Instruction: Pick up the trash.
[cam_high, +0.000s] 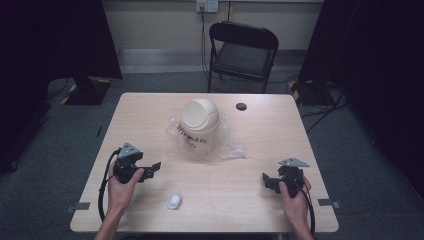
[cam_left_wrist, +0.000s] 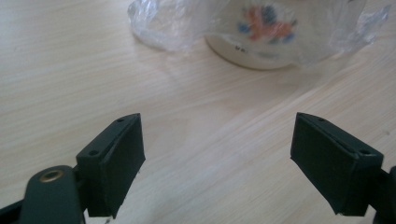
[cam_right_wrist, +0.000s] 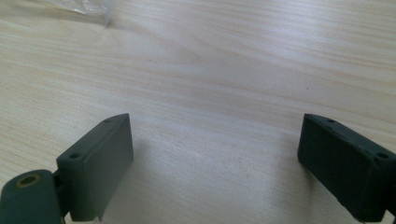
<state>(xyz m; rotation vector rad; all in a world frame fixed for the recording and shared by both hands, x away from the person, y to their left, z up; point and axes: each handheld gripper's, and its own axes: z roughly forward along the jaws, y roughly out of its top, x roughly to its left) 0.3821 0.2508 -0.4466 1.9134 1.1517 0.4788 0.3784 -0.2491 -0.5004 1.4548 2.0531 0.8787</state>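
Starting position, seen from above and along each tool. The small swing-lid bin (cam_high: 199, 129), cream with a domed lid and a printed motif on its side, stands upright near the centre of the table (cam_high: 260, 200), slightly toward the far edge. A clear plastic bag (cam_high: 231, 148) lies crumpled around its base, spreading mostly toward your right. Judged from this arrangement, nothing has yet been done to the bin: the lid sits on, the bag is neither fitted inside nor removed, and all the handling remains ahead of you.

Your left gripper (cam_high: 152, 169) rests low over the near left part of the table, aimed toward the bin but well apart from it. In the left gripper view its jaws stand wide apart with only bare wood between them; beyond them you see the bin's lower wall (cam_left_wrist: 261, 32) and the bag's folds (cam_left_wrist: 168, 25).

Your right gripper (cam_high: 267, 181) sits near the right front edge, also clear of the bin. In the right gripper view its jaws are likewise spread wide and hold nothing; a corner of the plastic (cam_right_wrist: 86, 7) shows at the top left.

A small white object (cam_high: 174, 201), too small to identify, lies near the front edge between your hands, touching neither tool.
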